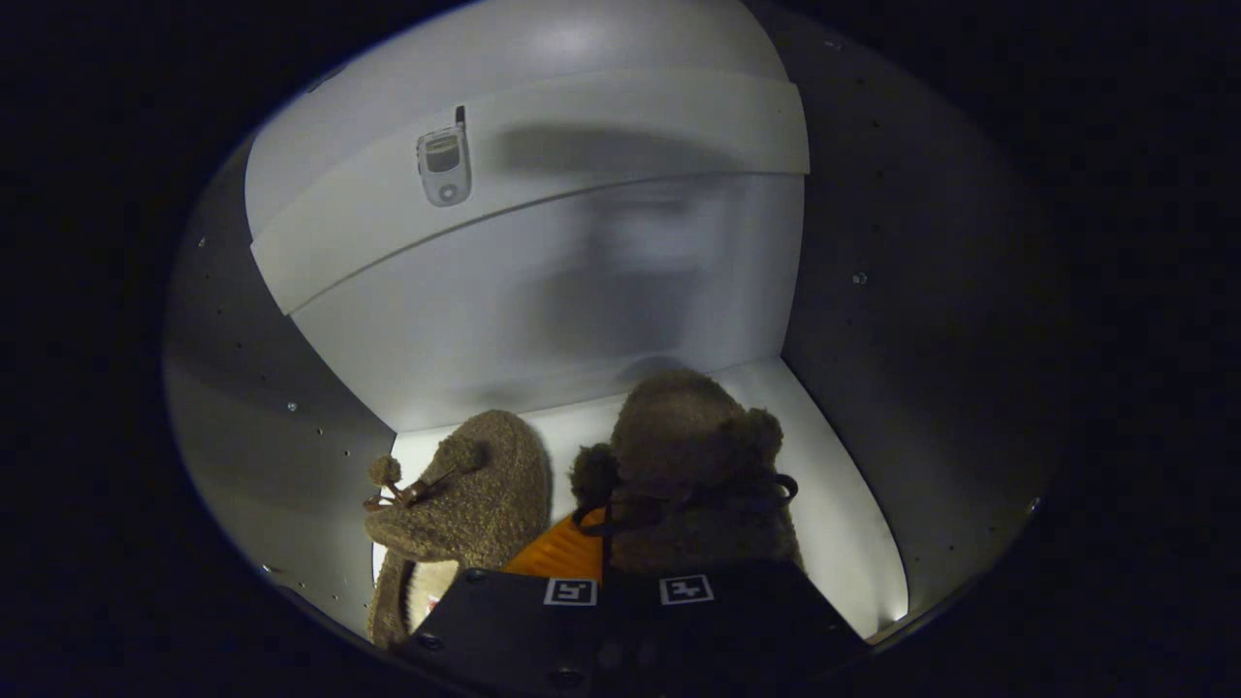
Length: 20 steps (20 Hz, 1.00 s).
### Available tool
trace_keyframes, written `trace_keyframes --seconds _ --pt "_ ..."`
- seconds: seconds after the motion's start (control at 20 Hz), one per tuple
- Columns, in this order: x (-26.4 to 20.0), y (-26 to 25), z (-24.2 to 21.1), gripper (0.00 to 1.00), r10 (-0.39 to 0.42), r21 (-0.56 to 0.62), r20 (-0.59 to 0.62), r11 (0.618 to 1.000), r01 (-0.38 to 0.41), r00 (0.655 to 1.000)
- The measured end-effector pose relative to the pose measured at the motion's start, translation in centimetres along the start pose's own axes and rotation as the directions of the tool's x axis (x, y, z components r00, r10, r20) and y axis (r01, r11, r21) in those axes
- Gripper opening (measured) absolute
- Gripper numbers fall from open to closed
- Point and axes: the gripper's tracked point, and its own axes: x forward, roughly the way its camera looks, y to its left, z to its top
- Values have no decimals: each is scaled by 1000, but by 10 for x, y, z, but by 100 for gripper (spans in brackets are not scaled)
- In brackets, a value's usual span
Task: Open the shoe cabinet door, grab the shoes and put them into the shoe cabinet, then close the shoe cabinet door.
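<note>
I am looking into the white shoe cabinet (407,320). Two brown fuzzy shoes with pom-poms lie side by side on its white floor (843,504). The left shoe (475,504) rests free against the left wall, its pale lining showing. The right shoe (688,465) lies right over my fingers. My gripper (630,557) is narrowly shut on that shoe's near edge. One orange finger (562,553) shows between the two shoes; the other is hidden under the fuzz.
The cabinet's back panel (601,281) stands close beyond the shoes, with a white crosspiece (630,126) above it bearing a small phone-shaped item (444,167). Grey side walls (911,291) with peg holes close in left and right.
</note>
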Motion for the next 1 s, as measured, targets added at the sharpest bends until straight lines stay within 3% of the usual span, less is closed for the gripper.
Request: trace_keyframes --seconds 0.05,0.2,0.3,0.6,0.8,0.95,1.0 --pt "-5 1 -2 11 1 -12 2 1000 -1 1000" --pt "-19 6 -7 32 24 0 22 1000 -24 999" --pt "-30 9 -8 35 35 6 49 999 -35 998" --pt "-78 18 -1 58 34 -21 159 999 -31 987" --pt "-134 30 18 68 69 -19 310 998 -66 948" --pt "-184 42 21 98 108 -27 406 994 -105 907" --pt "-201 48 20 96 121 -31 431 992 -120 894"
